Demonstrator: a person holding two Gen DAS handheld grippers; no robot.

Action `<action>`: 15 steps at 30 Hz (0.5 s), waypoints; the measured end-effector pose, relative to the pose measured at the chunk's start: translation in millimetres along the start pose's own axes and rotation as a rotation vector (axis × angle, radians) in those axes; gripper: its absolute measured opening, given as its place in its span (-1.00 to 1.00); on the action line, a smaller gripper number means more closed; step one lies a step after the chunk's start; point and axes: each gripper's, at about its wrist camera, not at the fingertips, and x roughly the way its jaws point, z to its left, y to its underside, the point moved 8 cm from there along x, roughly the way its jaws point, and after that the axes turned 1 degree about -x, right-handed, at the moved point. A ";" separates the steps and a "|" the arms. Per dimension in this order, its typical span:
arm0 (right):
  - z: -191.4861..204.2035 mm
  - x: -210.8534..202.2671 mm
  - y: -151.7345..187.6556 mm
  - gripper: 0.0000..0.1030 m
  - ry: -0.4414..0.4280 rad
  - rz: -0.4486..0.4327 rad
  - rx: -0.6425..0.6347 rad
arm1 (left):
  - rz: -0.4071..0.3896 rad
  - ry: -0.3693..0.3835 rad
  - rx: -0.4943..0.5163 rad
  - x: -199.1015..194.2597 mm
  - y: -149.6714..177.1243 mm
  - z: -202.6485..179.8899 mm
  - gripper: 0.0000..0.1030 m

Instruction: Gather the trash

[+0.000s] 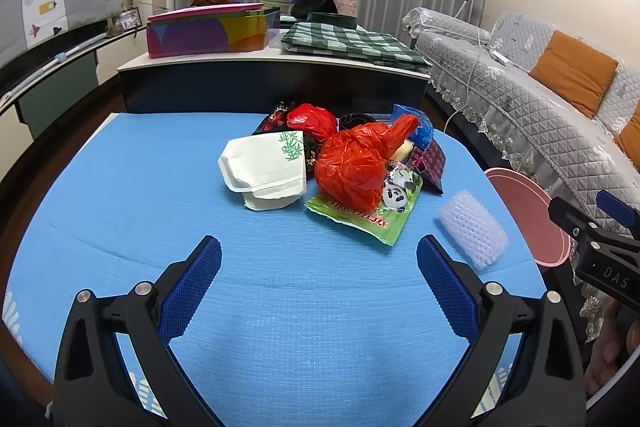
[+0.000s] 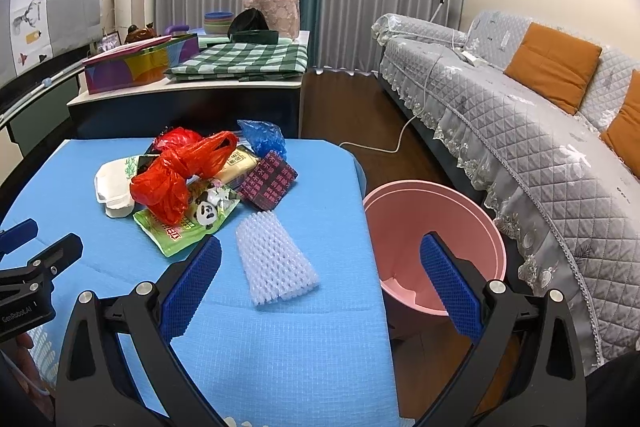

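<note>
We saw a pile of trash on the blue bench [image 1: 120, 195]. A red plastic bag [image 1: 356, 167] lay on top of a green panda wrapper [image 1: 376, 215]. A white paper bag [image 1: 264, 167] sat just beside them. A white foam net [image 2: 276, 263] lay by itself, near the bench edge. Beside the bench stood a pink bin [image 2: 400, 227], and we could see nothing inside it. Our left tool [image 1: 320, 267] had its fingers wide apart and held nothing. Our right tool [image 2: 320, 267] was spread apart too, over the bench edge and the bin.
</note>
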 end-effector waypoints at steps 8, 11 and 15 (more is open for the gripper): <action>0.3 -3.5 -3.7 0.89 -0.002 -0.030 0.004 | -0.002 0.003 -0.001 0.6 -0.1 -0.9 0.84; 0.4 -3.9 -4.5 0.89 -0.004 -0.031 0.010 | -0.003 0.003 0.001 0.5 0.1 -1.1 0.84; 1.5 -4.4 -4.3 0.89 -0.016 -0.025 0.015 | -0.002 0.003 0.000 0.8 -0.1 -1.2 0.84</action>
